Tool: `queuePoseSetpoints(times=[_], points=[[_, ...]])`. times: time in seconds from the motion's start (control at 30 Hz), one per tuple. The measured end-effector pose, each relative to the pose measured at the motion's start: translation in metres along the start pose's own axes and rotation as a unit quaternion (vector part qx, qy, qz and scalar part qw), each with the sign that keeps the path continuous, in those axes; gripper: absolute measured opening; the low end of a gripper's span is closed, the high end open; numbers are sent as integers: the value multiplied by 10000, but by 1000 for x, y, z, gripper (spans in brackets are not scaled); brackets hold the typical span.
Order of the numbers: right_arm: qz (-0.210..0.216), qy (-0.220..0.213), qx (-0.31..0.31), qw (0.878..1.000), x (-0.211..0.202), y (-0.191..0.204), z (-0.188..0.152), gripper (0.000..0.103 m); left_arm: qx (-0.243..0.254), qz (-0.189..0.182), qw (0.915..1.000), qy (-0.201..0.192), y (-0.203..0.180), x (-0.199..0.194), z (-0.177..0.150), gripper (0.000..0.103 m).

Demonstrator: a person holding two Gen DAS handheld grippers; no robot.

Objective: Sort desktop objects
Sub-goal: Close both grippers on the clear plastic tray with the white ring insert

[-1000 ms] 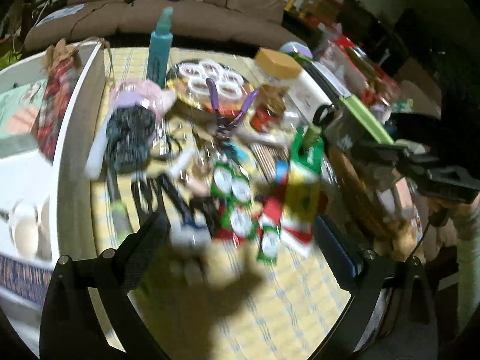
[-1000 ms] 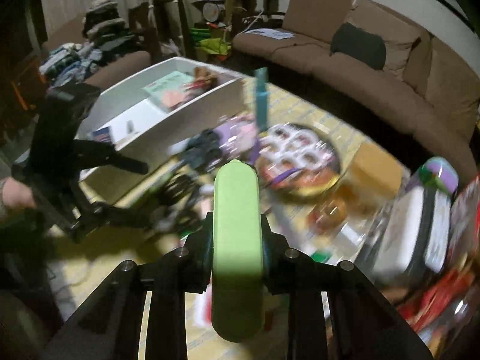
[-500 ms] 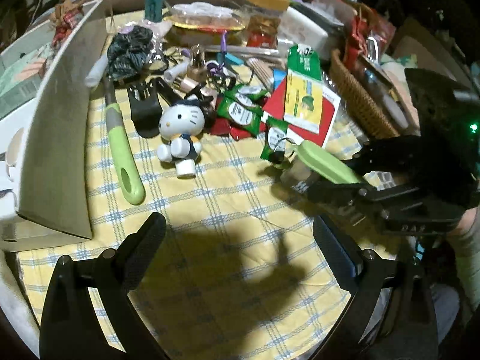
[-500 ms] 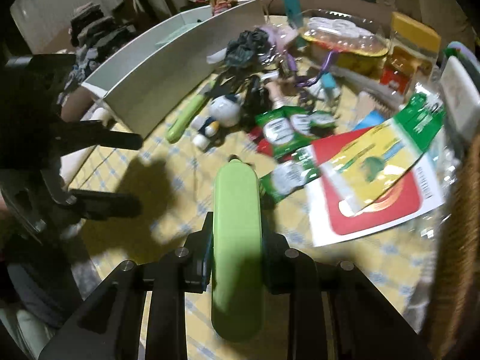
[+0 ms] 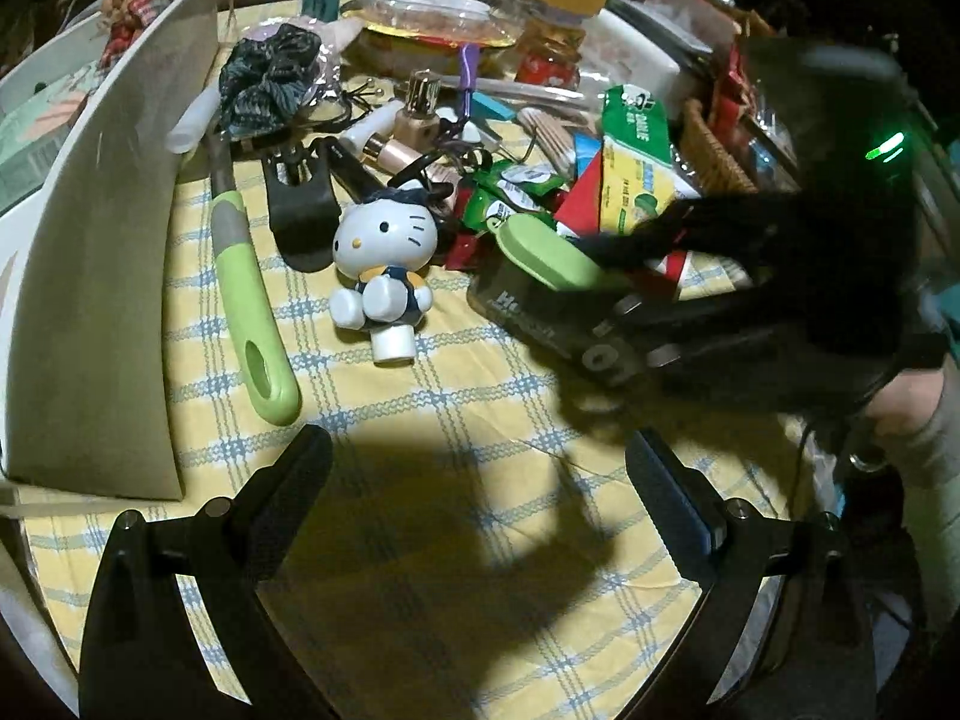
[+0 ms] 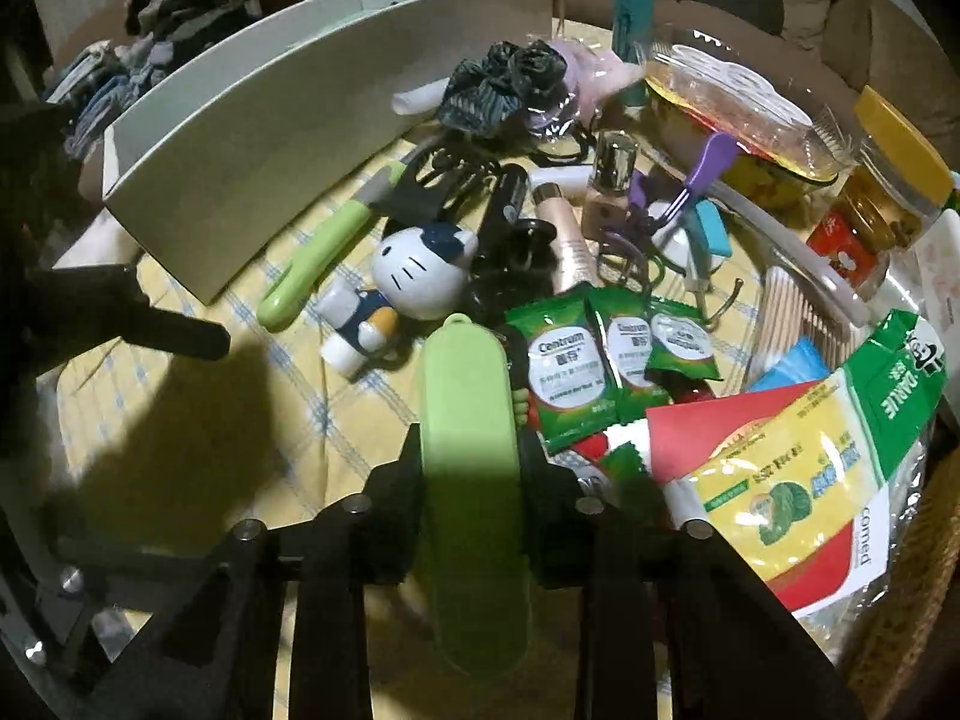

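Note:
My right gripper (image 6: pixel 471 450) is shut on a flat green case (image 6: pixel 471 420) and holds it low over the yellow checked tablecloth (image 6: pixel 336 420), just in front of green Centrum sachets (image 6: pixel 570 366). The case (image 5: pixel 543 252) also shows in the left wrist view, in the right gripper (image 5: pixel 600 288). My left gripper (image 5: pixel 480 480) is open and empty above bare cloth (image 5: pixel 450 480). A Hello Kitty figure (image 5: pixel 384 264) lies ahead of it, beside a green-handled tool (image 5: pixel 252 300). A white box (image 5: pixel 90 300) stands at the left.
The far half of the table is crowded: a dark scrunchie (image 5: pixel 267 84), makeup bottles (image 5: pixel 414 120), a black clip (image 5: pixel 300 204), purple tool (image 6: pixel 690 180), honey jar (image 5: pixel 552 36), clear tray (image 5: pixel 432 24), yellow-green packet (image 6: pixel 798 474), wicker basket (image 5: pixel 714 156).
Both grippers have come down closer to the table. My right gripper has carried the green case forward and left toward the sachets and the Hello Kitty figure.

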State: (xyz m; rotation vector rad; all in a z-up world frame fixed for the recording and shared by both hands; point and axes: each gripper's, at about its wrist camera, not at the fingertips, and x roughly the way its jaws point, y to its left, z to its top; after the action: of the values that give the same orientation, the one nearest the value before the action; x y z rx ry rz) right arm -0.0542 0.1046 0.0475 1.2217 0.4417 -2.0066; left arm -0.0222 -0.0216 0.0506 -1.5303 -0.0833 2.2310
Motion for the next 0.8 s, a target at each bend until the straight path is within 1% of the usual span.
queuePoseSetpoints(times=[0.03, 0.1, 0.17, 0.2, 0.23, 0.27, 0.33, 0.4, 0.47, 0.5, 0.53, 0.6, 0.7, 0.8], points=[[57, -195, 77, 9998, -11, -6, 2, 50, 27, -25, 10000, -8, 0, -2, 2, 98], [160, -674, 331, 9970, -41, -25, 10, 59, 48, -110, 9999, -100, 1, -11, 11, 98], [29, -961, 717, 9928, -62, -48, 26, 61, -76, -276, 9993, -259, 5, -20, 26, 98], [73, -1116, 1021, 9885, -71, -66, 39, 62, -156, -353, 9986, -361, 7, -25, 37, 98], [84, -1184, 1154, 9862, -75, -74, 47, 62, -180, -373, 9981, -447, 9, -29, 47, 98], [-81, -1229, 1307, 9837, -77, -86, 63, 62, -160, -347, 9978, -539, 9, -32, 59, 98], [-396, -1199, 1412, 9819, -74, -98, 84, 62, -75, -200, 9974, -685, 11, -38, 84, 98], [-390, -1179, 1641, 9786, -64, -115, 107, 62, -95, -75, 9970, -766, 15, -39, 115, 98], [-362, -1050, 2112, 9711, -46, -142, 123, 61, -193, -8, 9963, -837, 21, -37, 142, 98], [-320, -1057, 2286, 9672, -38, -152, 128, 60, -227, 78, 9960, -858, 25, -33, 160, 98], [-298, -1069, 2356, 9655, -36, -158, 128, 54, -246, 150, 9959, -857, 26, -30, 169, 98], [-369, -979, 2459, 9636, -23, -172, 138, 49, -368, 282, 9959, -782, 35, -16, 194, 94], [-554, -747, 2418, 9659, -6, -182, 154, 49, -544, 365, 9954, -694, 50, 3, 215, 89], [-788, -416, 2367, 9675, 13, -191, 161, 49, -668, 550, 9945, -585, 61, 25, 229, 89]])
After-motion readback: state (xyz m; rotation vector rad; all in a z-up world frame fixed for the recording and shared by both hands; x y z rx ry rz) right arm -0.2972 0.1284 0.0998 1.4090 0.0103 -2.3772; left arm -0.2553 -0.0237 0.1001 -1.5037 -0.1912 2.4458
